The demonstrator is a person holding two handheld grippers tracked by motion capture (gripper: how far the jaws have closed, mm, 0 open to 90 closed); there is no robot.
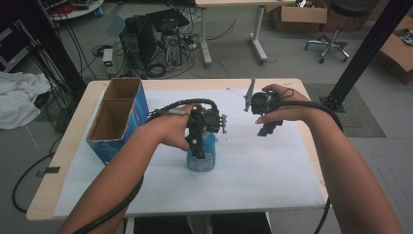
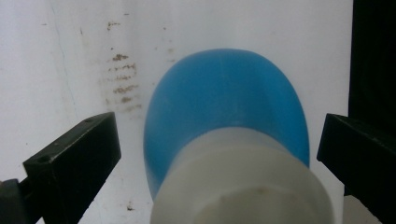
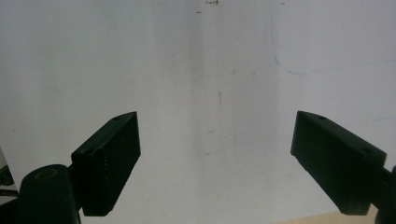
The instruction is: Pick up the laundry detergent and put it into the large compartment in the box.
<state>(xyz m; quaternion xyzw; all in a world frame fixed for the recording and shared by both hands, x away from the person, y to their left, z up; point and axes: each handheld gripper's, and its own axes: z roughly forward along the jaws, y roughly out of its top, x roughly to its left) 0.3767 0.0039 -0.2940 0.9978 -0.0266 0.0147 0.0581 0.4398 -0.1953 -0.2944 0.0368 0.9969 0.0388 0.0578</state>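
A blue bottle [image 1: 200, 157] with a white neck stands upright on the white sheet near the table's middle. My left gripper [image 1: 199, 146] hangs right over it, pointing down. In the left gripper view the bottle [image 2: 224, 116] rises between the two black jaws, which stand wide on either side without touching it; my left gripper [image 2: 219, 154] is open. My right gripper [image 1: 267, 127] is held above the sheet to the right of the bottle. In the right gripper view my right gripper [image 3: 217, 154] is open, with bare white sheet between its jaws.
An open blue cardboard box [image 1: 119, 117] with two compartments stands at the table's left. The white sheet [image 1: 263, 170] covers most of the wooden table [image 1: 58, 175]. Beyond the far edge are computers, cables and table legs on the floor.
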